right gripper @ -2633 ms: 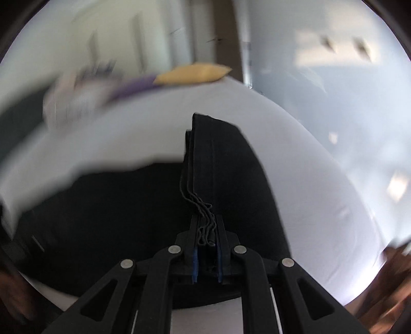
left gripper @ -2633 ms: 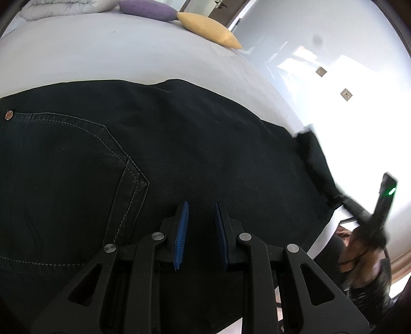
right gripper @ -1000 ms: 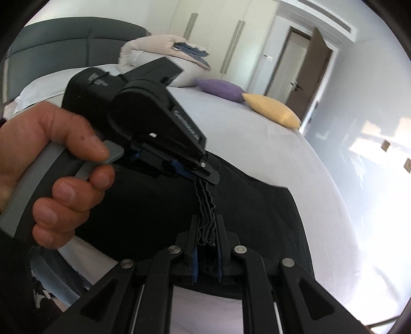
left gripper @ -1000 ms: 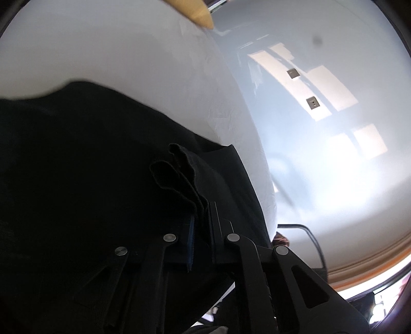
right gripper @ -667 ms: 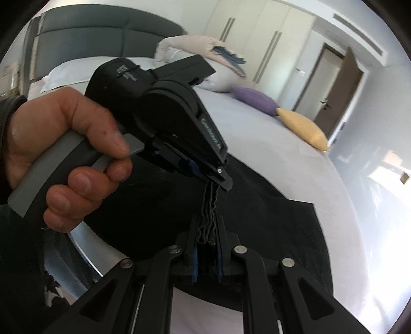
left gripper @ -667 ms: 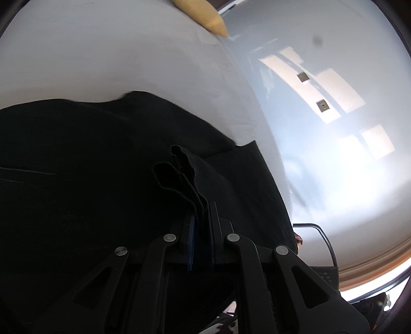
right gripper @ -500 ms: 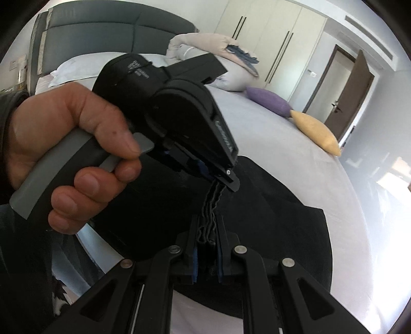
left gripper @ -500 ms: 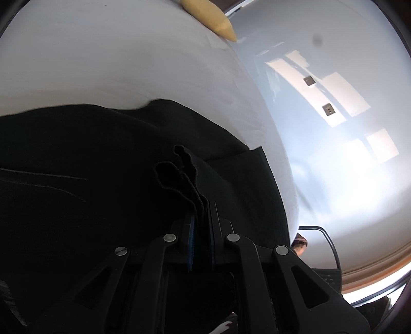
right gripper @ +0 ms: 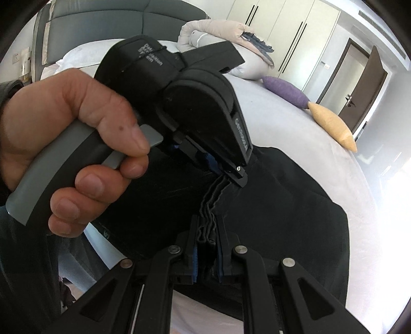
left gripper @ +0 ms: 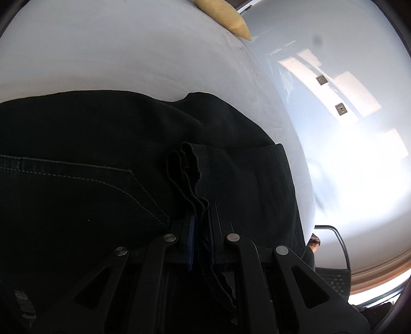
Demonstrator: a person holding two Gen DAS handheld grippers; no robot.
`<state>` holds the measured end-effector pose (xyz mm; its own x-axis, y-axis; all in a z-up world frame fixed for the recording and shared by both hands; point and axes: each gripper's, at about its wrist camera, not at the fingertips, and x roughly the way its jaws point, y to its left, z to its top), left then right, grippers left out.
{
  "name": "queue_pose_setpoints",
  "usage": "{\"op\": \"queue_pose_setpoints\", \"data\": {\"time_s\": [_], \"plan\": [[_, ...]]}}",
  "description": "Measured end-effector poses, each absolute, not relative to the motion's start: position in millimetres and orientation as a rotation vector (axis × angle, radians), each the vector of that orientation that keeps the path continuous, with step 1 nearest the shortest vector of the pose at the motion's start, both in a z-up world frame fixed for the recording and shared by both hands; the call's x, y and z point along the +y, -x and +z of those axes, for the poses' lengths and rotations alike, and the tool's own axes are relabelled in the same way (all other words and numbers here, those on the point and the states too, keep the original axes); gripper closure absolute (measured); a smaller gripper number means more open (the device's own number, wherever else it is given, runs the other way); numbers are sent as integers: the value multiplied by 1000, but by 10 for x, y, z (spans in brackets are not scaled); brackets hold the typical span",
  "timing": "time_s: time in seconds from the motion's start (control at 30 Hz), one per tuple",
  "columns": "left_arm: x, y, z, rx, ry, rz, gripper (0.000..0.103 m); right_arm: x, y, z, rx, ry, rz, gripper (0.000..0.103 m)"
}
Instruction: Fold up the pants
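Observation:
Black pants [left gripper: 102,159] lie on a white bed [left gripper: 128,51], partly folded over. My left gripper [left gripper: 201,218] is shut on the bunched leg hems [left gripper: 183,164], held above the back pocket area. In the right wrist view the pants [right gripper: 295,205] spread below. My right gripper [right gripper: 206,228] is shut on the same layered hem edge [right gripper: 212,203]. The left gripper [right gripper: 231,174], held by a hand [right gripper: 77,133], grips that edge just beyond my right fingers.
A yellow pillow [right gripper: 331,123] and a purple pillow [right gripper: 285,90] lie at the bed's far side, with a heap of bedding [right gripper: 218,33] near the grey headboard [right gripper: 102,23]. A door [right gripper: 364,77] and wardrobes stand beyond. The bed edge [right gripper: 97,246] is near, at the left.
Both grippers carried the hems over the pants toward the waist end; the back pocket has come into the left view. The left gripper was open 2.6 s ago and is now shut on the hems.

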<state>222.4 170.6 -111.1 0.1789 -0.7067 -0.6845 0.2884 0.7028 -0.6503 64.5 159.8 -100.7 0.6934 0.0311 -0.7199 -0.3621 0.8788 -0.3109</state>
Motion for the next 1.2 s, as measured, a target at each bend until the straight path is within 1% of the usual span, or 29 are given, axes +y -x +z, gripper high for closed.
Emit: {"op": "queue_pose_setpoints", "data": {"time_s": [0.03,0.1,0.13,0.17,0.2,0.23,0.4,0.47,0.5,0.53,0.57,0.63,0.73,0.77,0.8,0.97,1.17,1.2], "plan": [[1686,-2231,-1111,1199,405,-728,95,1620,-639,-1081,788,454,234,88],[1603,-2243,-1102,1202,382,-718,95,1607,-673,-1151,833,433,262,79],[1580,-2241,-1090,1198,372,-717,94,1588,-665,-1155,837,414,274,70],[1577,-2234,-1079,1193,365,-715,94,1559,-651,-1144,839,385,297,64],[1604,-2223,-1066,1186,357,-710,93,1509,-642,-1132,842,352,326,54],[1649,-2206,-1053,1181,345,-701,93,1448,-609,-1106,839,320,353,51],[1552,-2015,-724,1097,159,-541,92,957,-439,-881,837,134,457,51],[1559,-1941,-601,1052,97,-484,92,641,-465,-787,845,26,464,58],[1540,-1884,-529,1022,70,-471,92,434,-518,-755,855,-59,459,65],[1498,-1822,-468,995,40,-459,92,236,-588,-733,865,-149,453,68],[1402,-1735,-413,966,-8,-452,92,18,-657,-728,870,-240,448,69],[1203,-1607,-412,943,-99,-459,92,-405,-824,-754,886,-406,438,79],[932,-1533,-638,983,-235,-431,92,-867,-1081,-798,911,-562,477,81],[895,-1559,-735,1017,-251,-425,92,-981,-1141,-818,912,-588,465,81],[853,-1542,-761,1006,-260,-415,92,-1133,-1234,-861,918,-627,450,81],[818,-1549,-778,1016,-265,-402,91,-1577,-1704,-1129,966,-804,442,81],[786,-1583,-789,1025,-271,-394,91,-1705,-2182,-1391,988,-878,412,81],[741,-1604,-766,1023,-273,-389,91,-1702,-2206,-1432,994,-890,404,83]]}}
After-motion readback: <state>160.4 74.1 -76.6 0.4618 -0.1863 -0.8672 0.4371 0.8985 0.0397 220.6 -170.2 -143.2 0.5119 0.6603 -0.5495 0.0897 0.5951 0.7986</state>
